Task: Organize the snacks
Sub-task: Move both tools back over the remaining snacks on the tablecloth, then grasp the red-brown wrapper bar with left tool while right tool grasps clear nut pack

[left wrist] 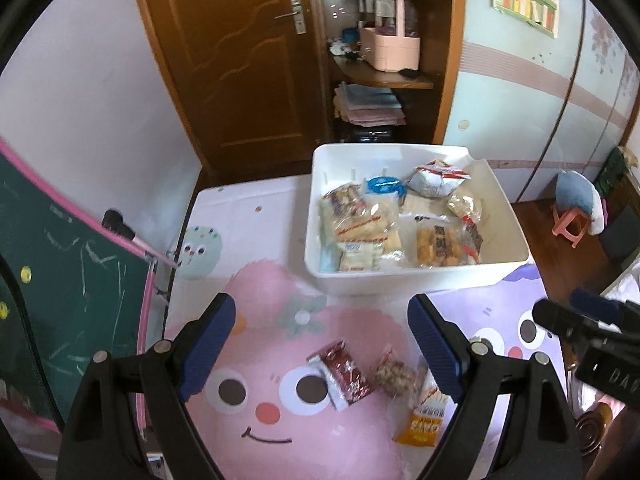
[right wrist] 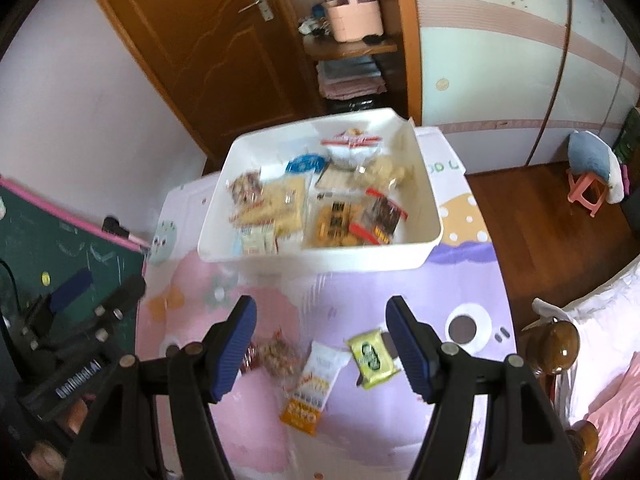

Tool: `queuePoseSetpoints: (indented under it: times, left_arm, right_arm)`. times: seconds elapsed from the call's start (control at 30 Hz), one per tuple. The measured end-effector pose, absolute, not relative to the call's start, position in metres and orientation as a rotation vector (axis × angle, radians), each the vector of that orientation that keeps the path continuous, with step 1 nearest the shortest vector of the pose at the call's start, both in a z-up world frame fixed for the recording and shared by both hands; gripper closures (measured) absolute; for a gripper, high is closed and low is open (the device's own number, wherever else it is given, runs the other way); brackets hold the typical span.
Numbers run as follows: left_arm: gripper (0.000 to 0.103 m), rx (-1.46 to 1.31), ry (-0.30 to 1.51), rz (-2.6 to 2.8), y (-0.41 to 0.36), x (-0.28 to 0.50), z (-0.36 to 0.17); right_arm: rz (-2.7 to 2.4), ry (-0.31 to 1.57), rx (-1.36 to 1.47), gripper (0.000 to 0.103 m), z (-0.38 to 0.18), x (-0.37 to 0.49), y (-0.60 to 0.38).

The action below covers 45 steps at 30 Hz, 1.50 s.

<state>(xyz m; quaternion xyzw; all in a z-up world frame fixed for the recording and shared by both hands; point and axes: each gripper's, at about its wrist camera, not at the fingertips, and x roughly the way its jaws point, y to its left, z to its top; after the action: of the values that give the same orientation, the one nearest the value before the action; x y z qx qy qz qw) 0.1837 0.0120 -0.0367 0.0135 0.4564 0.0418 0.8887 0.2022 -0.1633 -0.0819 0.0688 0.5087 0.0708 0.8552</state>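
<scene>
We hold both tongs above the table (left wrist: 248, 200), which is covered by a pastel cartoon-print cloth. The left tongs (left wrist: 322, 344) are spread wide with nothing between the blue pads, and the right tongs (right wrist: 320, 344) stand parted more narrowly, also empty.

The white rectangular plastic bin (left wrist: 508, 216) sits at the far side of the table and already holds most of the snacks: clear packs of wafer-like biscuits, a white and red crinkled bag, a round blue lid or tub, a bag of pale puffs and a tray of golden pieces. We judge the sorting well advanced.

Four packets remain loose on the cloth, near us and well apart from the bin:
- a dark red foil packet (left wrist: 344, 376) with a white edge,
- a small clear bag of brownish nuts (left wrist: 394, 374) just beside it,
- a white and orange sachet (right wrist: 310, 392),
- a yellow-green wrapped bar (right wrist: 372, 356), close to the right tongs' right pad.

We would say these four still need to go into the bin.
</scene>
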Motion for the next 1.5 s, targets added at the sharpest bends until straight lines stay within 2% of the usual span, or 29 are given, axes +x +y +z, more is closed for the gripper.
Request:
queuePoseSetpoints:
  times: [0.57,0.97,1.2,1.33,1.4,1.5]
  left_arm:
    - [0.016,-0.061,1.117,0.139,0.050,0.155,-0.108]
    - [0.016,-0.136,1.278,0.129,0.053,0.183,-0.190]
    - [0.016,-0.161,1.327,0.114,0.049,0.202,-0.217]
    - [0.016,-0.177,1.358,0.103,0.047,0.211,-0.229]
    - [0.016,-0.187,1.373,0.098,0.046,0.215,-0.235]
    - [0.016,-0.197,1.388,0.093,0.043,0.219,-0.241]
  right_arm:
    - [0.281,1.137,-0.068,0.036,-0.143,0.169,-0.111]
    - [0.375,1.186,-0.195,0.036,-0.205,0.179,-0.076]
    - [0.418,1.213,-0.257,0.036,-0.239,0.193,-0.058]
    - [0.415,1.247,-0.272,0.043,-0.257,0.201,-0.053]
    - [0.428,1.251,-0.265,0.051,-0.262,0.205,-0.053]
    - [0.431,1.247,-0.252,0.052,-0.263,0.208,-0.055]
